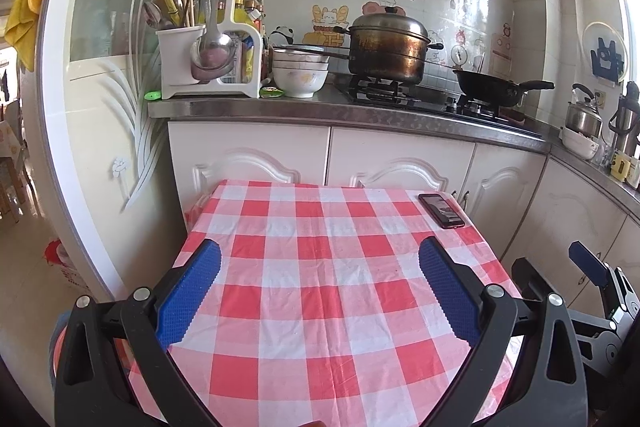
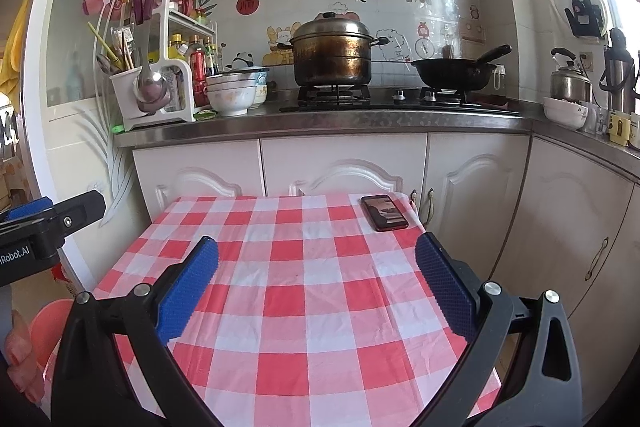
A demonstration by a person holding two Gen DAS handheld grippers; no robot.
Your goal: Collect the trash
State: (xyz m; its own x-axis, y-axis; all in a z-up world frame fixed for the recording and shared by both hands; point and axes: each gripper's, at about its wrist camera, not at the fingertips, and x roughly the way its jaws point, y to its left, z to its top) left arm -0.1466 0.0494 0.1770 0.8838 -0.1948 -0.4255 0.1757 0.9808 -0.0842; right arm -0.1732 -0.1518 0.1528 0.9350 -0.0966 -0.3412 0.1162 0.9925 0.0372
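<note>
Left tongs [image 1: 320, 259] spread wide, holding nothing, over checked desk [image 1: 320, 307]. Right tongs [image 2: 316, 255] likewise wide apart and empty, just right of the left pair. Phone [image 2: 384, 213] ahead-right at far desk corner. Can't spot any trash on the desk.

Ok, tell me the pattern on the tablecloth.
Red, pink and white checks on the tablecloth, clearest in the left wrist view.

- The checked counter [image 1: 320, 267] lies bare ahead of both wide-spread claws, giving free passage.
- Only a phone [image 1: 441, 210] sits at its far right corner.
- Cabinet doors [image 2: 344, 167] block directly behind.
</note>
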